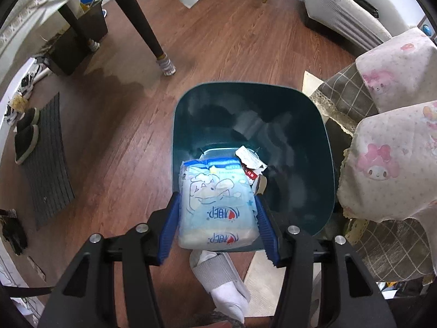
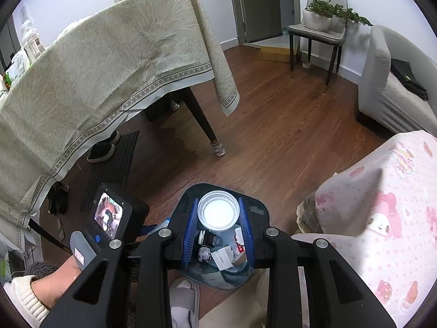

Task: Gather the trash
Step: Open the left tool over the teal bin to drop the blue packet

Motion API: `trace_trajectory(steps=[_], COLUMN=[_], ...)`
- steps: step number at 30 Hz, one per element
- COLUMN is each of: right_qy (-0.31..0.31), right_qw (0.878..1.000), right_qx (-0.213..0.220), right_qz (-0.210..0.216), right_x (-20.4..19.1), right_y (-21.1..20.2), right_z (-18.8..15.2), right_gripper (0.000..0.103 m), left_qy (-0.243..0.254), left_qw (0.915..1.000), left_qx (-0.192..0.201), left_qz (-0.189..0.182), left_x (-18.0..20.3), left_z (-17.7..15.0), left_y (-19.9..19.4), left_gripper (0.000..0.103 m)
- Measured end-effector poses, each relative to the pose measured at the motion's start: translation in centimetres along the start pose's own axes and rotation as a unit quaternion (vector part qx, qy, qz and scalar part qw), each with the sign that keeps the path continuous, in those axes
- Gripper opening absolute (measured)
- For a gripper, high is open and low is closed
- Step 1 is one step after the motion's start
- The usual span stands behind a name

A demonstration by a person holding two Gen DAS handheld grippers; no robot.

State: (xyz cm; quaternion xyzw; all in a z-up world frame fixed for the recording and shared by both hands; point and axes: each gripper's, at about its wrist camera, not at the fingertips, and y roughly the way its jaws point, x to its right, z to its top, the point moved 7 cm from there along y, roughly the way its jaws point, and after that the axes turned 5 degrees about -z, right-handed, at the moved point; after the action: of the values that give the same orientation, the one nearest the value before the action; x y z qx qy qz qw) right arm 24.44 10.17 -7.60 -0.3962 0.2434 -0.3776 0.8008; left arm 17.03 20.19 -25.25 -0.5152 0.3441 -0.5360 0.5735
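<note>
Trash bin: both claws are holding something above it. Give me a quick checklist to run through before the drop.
1. Left claw gripping tissue pack: ok.
2. Pack over the bin opening: ok, though it sits near the rim.
3. Right claw gripping white cup: ok.
4. Cup over the bin: ok.
5. Room left in bin: ok, only scraps at the bottom.
6. Cup empty: cannot tell.

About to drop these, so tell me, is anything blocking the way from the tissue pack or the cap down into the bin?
Nothing visible blocks either. The tissue pack hangs over the open teal bin, and the white cap hangs over that bin too; only scraps of trash lie at the bottom.
</note>
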Motion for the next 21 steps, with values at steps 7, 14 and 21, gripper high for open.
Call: trace_trajectory(steps=[7, 14, 21], right_qy=[-0.004, -0.007, -0.007], right_qw=[1.0, 1.0, 1.0], right_qx=[-0.006, -0.011, -0.012], right_qz=[-0.001, -0.002, -0.005], right_x=[-0.5, -0.6, -0.4], right_y=[0.9, 1.4, 1.5], right_z=[0.1, -0.2, -0.2], right_gripper=[0.03, 0.03, 0.03], left_qy=[-0.004, -0.007, -0.023], left_qw=[0.9999, 0.9999, 0.9994], left_qx=[-0.012, -0.013, 0.021], left_qz=[-0.002, -0.007, -0.014], left_x=[-0.2, -0.3, -0.6], left_z=[-0.4, -0.4, 0.5], left_y=[0.7, 0.9, -1.1], left_gripper=[0.057, 0.068, 0.075])
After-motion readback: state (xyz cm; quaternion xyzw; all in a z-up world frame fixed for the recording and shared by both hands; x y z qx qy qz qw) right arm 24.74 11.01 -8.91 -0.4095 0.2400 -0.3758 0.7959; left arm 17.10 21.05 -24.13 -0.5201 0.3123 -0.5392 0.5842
